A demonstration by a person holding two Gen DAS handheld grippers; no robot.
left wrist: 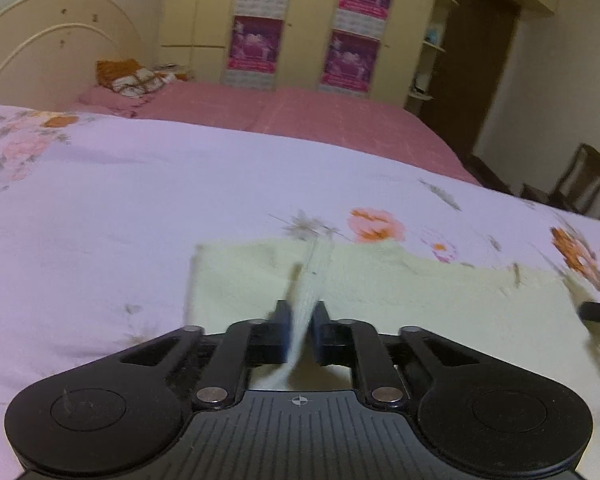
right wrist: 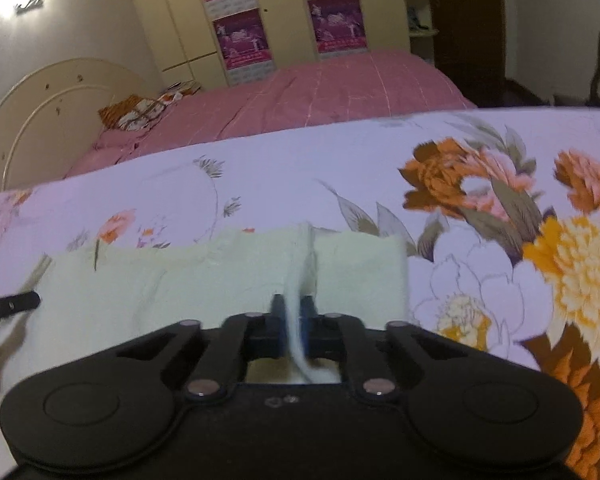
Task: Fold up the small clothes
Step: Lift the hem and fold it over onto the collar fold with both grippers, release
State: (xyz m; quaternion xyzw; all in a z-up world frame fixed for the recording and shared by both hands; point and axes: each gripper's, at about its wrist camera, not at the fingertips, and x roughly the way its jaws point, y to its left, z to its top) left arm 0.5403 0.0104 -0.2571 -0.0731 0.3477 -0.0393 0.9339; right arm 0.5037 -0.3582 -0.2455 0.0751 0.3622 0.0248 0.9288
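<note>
Left wrist view: my left gripper (left wrist: 302, 320) is pinched closed on a raised fold of the pale yellow-green cloth (left wrist: 240, 280), near its left end. Fabric runs up between the blue pads (left wrist: 285, 330) and bunches behind them. Cloth lies spread across the floral bedsheet (left wrist: 100, 200), far edge roughly straight. Tip of the other gripper pokes in at the right edge.

Right wrist view: right gripper (right wrist: 294, 322) is likewise clamped on a ridge of the same cloth (right wrist: 140, 288), near its right end; the cloth's right edge sits just beside a big white flower print on the bedsheet (right wrist: 300, 176). Left gripper tip shows at the left edge.

Both frames are motion-blurred. Background: pink bedspread (right wrist: 320, 88), cream headboard (left wrist: 40, 48), wardrobe with purple posters (left wrist: 260, 20).
</note>
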